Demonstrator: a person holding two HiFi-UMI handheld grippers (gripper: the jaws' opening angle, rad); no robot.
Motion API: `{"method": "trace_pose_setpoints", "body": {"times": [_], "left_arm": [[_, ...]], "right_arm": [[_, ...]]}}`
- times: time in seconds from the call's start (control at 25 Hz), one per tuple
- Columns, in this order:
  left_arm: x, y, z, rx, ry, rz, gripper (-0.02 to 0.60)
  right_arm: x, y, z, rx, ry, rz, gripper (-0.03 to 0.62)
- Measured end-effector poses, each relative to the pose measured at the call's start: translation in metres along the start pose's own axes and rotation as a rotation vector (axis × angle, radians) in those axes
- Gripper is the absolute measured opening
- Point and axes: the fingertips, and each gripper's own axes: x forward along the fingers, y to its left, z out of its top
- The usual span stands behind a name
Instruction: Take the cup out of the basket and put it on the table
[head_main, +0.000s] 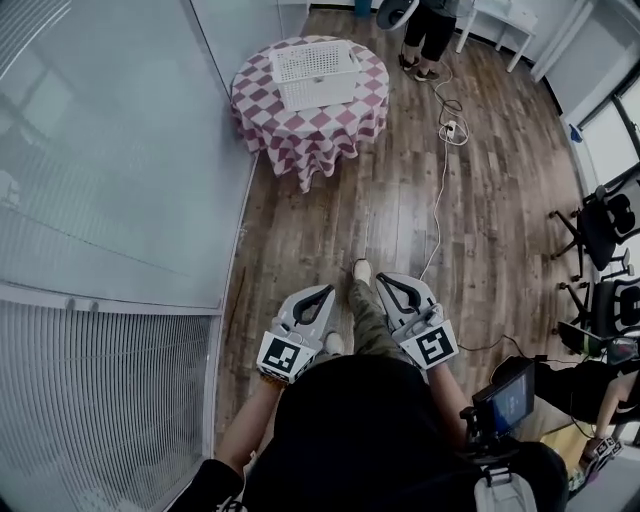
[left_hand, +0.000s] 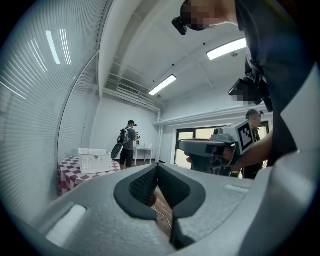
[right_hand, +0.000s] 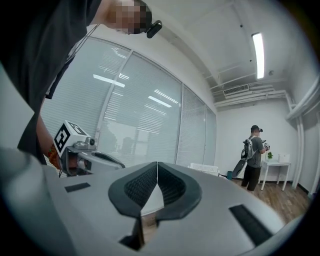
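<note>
Standing well apart from the bench (head_main: 300, 135), the person held the left gripper (head_main: 325, 293) and right gripper (head_main: 384, 283) empty, fingers (left_hand: 140, 186) together. The cup was not visible and presumably lay inside the basket (head_main: 322, 95). It was probably light and rigid, best grasped at the rim.

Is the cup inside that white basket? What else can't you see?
- The cup: cannot tell. In the head view the basket is too far off and small; in the left gripper view its wall hides the inside.
- The legs of the table: hidden by the checked cloth in the head view.
- The far person: cut off by the head view's top edge.
</note>
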Motion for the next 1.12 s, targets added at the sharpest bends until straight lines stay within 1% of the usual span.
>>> {"method": "trace_pose_setpoints", "body": {"times": [0.08, 0.16, 0.2, 0.28, 0.32, 0.4, 0.52, 0.68, 0.88, 1.04, 1.12], "left_arm": [[0.013, 0.012, 0.010, -0.009, -0.013, 0.014, 0.006], [0.025, 0.028, 0.022, -0.033, -0.026, 0.051, 0.005], [0.030, 0.038, 0.027, -0.018, -0.026, 0.065, 0.006], [0.045, 0.052, 0.030, 0.045, -0.017, 0.063, 0.006], [0.054, 0.057, 0.029, 0.058, -0.012, 0.060, 0.006], [0.074, 0.065, 0.025, 0.056, 0.000, 0.061, 0.006], [0.104, 0.078, 0.024, 0.041, 0.019, 0.065, 0.006], [0.153, 0.095, 0.038, 0.013, 0.021, 0.057, 0.006], [0.218, 0.113, 0.062, 0.050, 0.041, 0.042, 0.006], [0.271, 0.132, 0.068, 0.069, 0.046, 0.022, 0.006], [0.292, 0.143, 0.069, 0.069, 0.051, 0.026, 0.006]], "right_arm": [[0.014, -0.023, -0.010, 0.003, 0.018, -0.001, 0.012], [0.035, -0.041, -0.024, 0.017, 0.066, 0.021, 0.012], [0.048, -0.049, -0.025, 0.028, 0.059, 0.032, 0.012], [0.070, -0.066, -0.018, 0.037, -0.018, 0.038, 0.012], [0.076, -0.076, -0.015, 0.036, -0.051, 0.036, 0.012], [0.086, -0.096, -0.015, 0.034, -0.080, 0.037, 0.012], [0.100, -0.127, -0.019, 0.044, -0.088, 0.043, 0.012], [0.122, -0.179, -0.019, 0.060, -0.100, 0.037, 0.012], [0.149, -0.243, -0.018, 0.097, -0.135, 0.031, 0.012], [0.170, -0.293, -0.022, 0.123, -0.153, 0.011, 0.012], [0.180, -0.314, -0.025, 0.122, -0.154, 0.009, 0.012]]}}
